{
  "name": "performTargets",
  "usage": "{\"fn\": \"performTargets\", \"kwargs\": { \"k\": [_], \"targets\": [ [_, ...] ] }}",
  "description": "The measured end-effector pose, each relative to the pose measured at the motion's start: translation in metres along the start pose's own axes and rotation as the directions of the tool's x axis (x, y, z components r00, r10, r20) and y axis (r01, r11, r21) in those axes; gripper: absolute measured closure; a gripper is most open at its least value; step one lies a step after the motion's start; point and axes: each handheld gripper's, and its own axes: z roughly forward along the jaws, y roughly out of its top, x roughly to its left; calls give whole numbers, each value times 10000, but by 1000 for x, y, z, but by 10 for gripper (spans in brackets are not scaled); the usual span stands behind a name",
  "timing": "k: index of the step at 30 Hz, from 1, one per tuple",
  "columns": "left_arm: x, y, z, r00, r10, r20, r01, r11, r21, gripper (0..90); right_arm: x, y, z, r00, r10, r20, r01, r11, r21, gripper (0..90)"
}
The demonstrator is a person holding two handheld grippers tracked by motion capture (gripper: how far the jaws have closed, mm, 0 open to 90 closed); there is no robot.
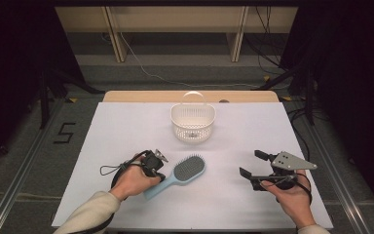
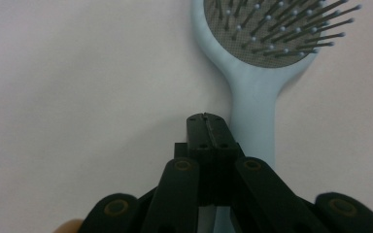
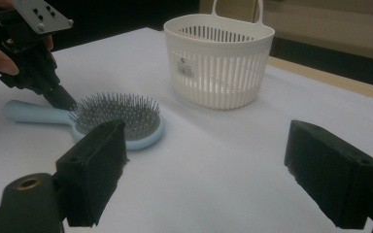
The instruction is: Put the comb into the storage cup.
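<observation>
Hairbrush [image 1: 184,174], light blue, flat near the table's [image 1: 126,126] front edge, not yet lifted; left hand-held gripper [image 2: 207,119] pressed together empty beside its handle; right hand-held gripper [image 3: 204,160] spread, idle; basket [image 1: 193,122] near far edge, apparently awaiting the brush.

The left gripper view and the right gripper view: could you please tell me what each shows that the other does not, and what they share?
The left gripper view alone shows the left hand-held gripper from behind, its jaws pressed shut with nothing between them, just beside the handle of the hairbrush. The right gripper view alone shows the white basket standing upright beyond the brush, and the right hand-held gripper with its jaws wide open over bare table. Both share the light blue hairbrush lying bristles up on the white table.
</observation>
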Motion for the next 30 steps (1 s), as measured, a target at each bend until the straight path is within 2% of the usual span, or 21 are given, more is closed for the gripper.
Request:
{"fn": "performTargets", "kwargs": {
  "k": [12,23,24,28,29,30],
  "targets": [
    [-6,0,-1,9998,-37,182,33,9997,259,896,0,0,0,10000,-2,-30,2,10000,6,161],
    [-5,0,-3,9996,0,282,-11,9992,405,895,-1,0,0,10000,-2,-34,2,10000,17,161],
    [-5,0,-4,9997,-19,255,11,9995,330,892,0,0,0,10000,-1,-37,1,10000,13,161],
    [0,5,-20,9998,-175,102,179,9989,-431,759,-1,0,0,10000,8,-60,-8,10000,20,161],
    [0,5,-20,9998,-175,102,179,9989,-431,721,-1,-1,0,10000,5,-56,-5,10000,16,162],
    [0,6,-24,9997,-263,11,263,9978,-615,721,-1,-1,0,10000,5,-56,-5,10000,16,162]
  ]
}}
